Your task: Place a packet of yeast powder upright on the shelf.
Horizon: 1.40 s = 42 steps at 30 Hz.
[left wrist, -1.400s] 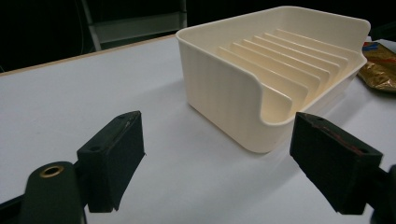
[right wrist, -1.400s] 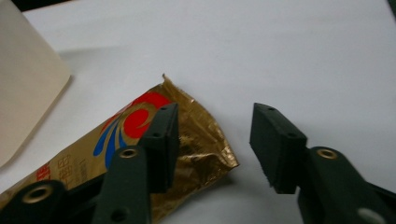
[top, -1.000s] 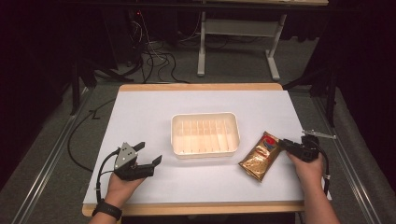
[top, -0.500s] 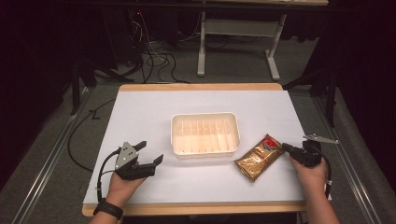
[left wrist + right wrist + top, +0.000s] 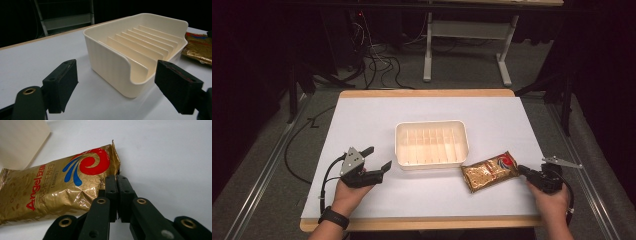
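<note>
A gold foil packet with a red and blue swirl lies on the white table, just right of a cream ribbed tray. My right gripper is at the packet's right end, and the right gripper view shows the jaws of the right gripper pressed together on the end seam of the packet. My left gripper rests left of the tray, open and holding nothing. In the left gripper view the jaws of the left gripper stand wide, framing the tray's near corner, with the packet beyond.
The white table surface spreads wide around the tray, with a wooden edge at the front. The tray's corner sits close to the packet's left end. Cables and a grey desk frame lie on the floor behind the table.
The right gripper closed at the packet's end and drew back to the right. The packet turned from a steeper slant to lying nearly sideways. The left hand stayed put.
</note>
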Tool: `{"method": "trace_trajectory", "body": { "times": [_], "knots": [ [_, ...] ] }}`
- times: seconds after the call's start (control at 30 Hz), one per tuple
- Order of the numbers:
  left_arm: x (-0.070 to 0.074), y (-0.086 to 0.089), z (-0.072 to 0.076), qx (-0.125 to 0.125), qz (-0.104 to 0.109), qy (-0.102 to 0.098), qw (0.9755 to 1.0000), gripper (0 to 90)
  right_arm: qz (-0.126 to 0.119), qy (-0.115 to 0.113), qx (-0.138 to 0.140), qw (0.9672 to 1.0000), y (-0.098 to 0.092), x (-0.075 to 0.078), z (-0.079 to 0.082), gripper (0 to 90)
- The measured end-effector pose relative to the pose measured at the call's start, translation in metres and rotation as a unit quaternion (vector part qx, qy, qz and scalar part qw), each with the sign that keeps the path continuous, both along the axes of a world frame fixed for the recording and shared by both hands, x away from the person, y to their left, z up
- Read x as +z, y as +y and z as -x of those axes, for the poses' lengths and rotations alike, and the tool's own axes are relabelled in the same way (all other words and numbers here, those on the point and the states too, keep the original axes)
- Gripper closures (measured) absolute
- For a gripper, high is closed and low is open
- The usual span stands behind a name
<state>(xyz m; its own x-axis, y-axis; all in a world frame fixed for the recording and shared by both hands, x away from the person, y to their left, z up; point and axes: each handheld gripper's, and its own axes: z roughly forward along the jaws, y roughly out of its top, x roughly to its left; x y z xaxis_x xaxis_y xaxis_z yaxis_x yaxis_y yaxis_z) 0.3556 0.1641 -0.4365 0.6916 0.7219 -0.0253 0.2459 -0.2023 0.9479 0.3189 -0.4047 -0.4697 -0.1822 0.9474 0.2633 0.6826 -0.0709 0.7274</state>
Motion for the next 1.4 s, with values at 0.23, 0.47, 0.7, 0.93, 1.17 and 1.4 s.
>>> {"method": "trace_trajectory", "body": {
  "times": [0.23,0.47,0.7,0.93,1.17,1.4],
  "knots": [
    [0.0,0.0,-0.001,-0.002,-0.002,0.002,1.0,18.9,-0.045,-0.011,-0.018,0.9988,0.0,0.003,0.005,61.8],
    [-0.001,-0.002,0.001,-0.007,-0.005,0.0,1.0,18.9,-0.142,-0.002,-0.056,0.9884,-0.001,0.001,0.014,43.9],
    [-0.001,-0.004,0.002,-0.009,-0.01,-0.001,0.9999,18.8,-0.206,0.023,-0.077,0.9752,-0.011,-0.013,0.01,41.7],
    [-0.002,-0.003,0.004,-0.011,-0.015,-0.004,0.9998,18.8,-0.24,0.033,-0.074,0.9673,-0.01,-0.019,0.004,46.4],
    [-0.001,0.0,0.006,-0.009,-0.018,-0.007,0.9998,18.8,-0.252,0.036,-0.067,0.9647,-0.004,-0.02,-0.004,47.0],
    [-0.001,0.003,0.008,-0.005,-0.02,-0.008,0.9997,18.8,-0.251,0.047,-0.064,0.9646,-0.002,-0.022,-0.009,58.7]
  ]
}}
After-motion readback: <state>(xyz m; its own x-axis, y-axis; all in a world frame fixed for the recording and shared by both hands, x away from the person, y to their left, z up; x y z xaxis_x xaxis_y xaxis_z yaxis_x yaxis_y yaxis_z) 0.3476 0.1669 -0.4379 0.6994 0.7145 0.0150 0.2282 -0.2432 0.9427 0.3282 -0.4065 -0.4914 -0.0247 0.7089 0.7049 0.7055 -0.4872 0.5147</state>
